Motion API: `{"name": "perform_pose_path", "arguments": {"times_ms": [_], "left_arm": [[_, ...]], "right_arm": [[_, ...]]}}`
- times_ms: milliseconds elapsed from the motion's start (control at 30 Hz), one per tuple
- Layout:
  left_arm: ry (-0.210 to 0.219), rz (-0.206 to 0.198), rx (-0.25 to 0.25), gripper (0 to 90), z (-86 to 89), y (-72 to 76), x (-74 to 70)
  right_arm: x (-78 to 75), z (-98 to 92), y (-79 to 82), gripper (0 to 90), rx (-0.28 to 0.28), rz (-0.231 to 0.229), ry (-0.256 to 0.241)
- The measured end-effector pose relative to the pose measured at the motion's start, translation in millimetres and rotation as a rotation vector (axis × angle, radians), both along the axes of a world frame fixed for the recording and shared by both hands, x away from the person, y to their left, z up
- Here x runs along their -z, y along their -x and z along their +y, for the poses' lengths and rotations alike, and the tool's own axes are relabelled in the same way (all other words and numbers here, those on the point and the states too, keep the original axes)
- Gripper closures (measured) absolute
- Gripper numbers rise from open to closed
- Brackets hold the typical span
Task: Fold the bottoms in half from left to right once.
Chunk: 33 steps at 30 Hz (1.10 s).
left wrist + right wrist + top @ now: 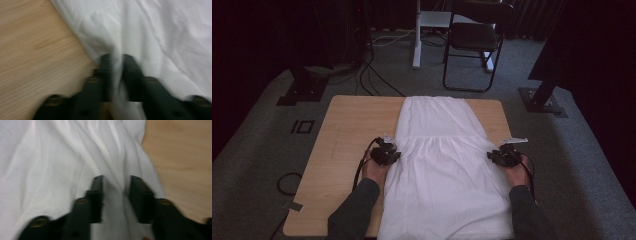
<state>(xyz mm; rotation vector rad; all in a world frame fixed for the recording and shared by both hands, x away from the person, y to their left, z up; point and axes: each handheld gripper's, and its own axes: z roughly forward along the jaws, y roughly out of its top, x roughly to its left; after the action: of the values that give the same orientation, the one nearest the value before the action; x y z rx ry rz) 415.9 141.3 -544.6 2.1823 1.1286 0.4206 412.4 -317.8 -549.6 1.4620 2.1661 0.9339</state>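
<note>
A white garment [444,165], seemingly a skirt or dress with a gathered seam across its middle, lies spread lengthwise on the wooden table [347,145], its far end near the far edge and its near end hanging over the near edge, towards the right side of the tabletop. The left gripper [385,151] sits at the cloth's left edge, and in its own view the jaws look pinched on a ridge of fabric. The right gripper [506,156] is at the right edge; its jaws stand apart with cloth bunched between them, not yet clamped. I'd judge the work is barely begun: the garment is laid flat, one side gripped, and any folding or lifting is all left to do.
</note>
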Motion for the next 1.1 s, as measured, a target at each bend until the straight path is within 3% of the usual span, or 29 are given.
{"name": "perform_pose_path", "arguments": {"times_ms": [33,100,233,367,567,700,800,867,900,967,1033,1100], "left_arm": [[-0.014,-0.009,0.007,86.8,1.9,2.1,-0.1],[-0.031,-0.020,0.014,88.2,10.6,9.2,-0.4],[0.004,-0.030,0.003,88.3,38.7,31.7,2.1],[0.016,-0.036,0.012,88.1,59.0,63.7,4.5],[0.019,-0.027,0.041,87.6,70.1,114.8,6.2],[0.028,-0.010,0.061,87.3,73.8,139.2,6.8],[0.021,0.001,0.088,86.5,74.4,150.9,6.3],[0.027,-0.015,0.094,77.8,75.1,153.3,5.0],[0.049,-0.031,0.083,67.2,76.2,152.0,3.8],[0.093,-0.043,0.053,56.2,78.5,145.3,-0.3],[0.105,-0.070,0.038,53.1,78.0,137.0,-5.5],[0.115,-0.079,0.038,51.6,75.9,127.6,-9.2]], "right_arm": [[2.1,1.4,1.2,78.0,0.004,0.022,0.010],[3.5,3.2,9.2,83.8,0.007,0.013,0.005],[5.7,8.4,34.6,85.6,-0.020,0.006,-0.010],[6.3,21.9,69.2,85.6,-0.060,0.017,-0.015],[7.3,31.0,125.2,85.7,-0.080,0.026,-0.013],[9.9,21.9,156.4,87.6,-0.063,0.052,-0.085],[9.3,16.5,171.2,85.2,-0.078,0.110,-0.124],[5.2,12.6,173.1,69.2,-0.115,0.122,-0.145],[0.3,11.2,171.5,60.7,-0.111,0.093,-0.149],[-13.9,11.3,161.0,56.5,-0.106,0.025,-0.147],[-28.8,17.2,141.1,53.0,-0.123,-0.025,-0.132],[-37.4,27.0,112.7,52.5,-0.140,-0.046,-0.115]]}}
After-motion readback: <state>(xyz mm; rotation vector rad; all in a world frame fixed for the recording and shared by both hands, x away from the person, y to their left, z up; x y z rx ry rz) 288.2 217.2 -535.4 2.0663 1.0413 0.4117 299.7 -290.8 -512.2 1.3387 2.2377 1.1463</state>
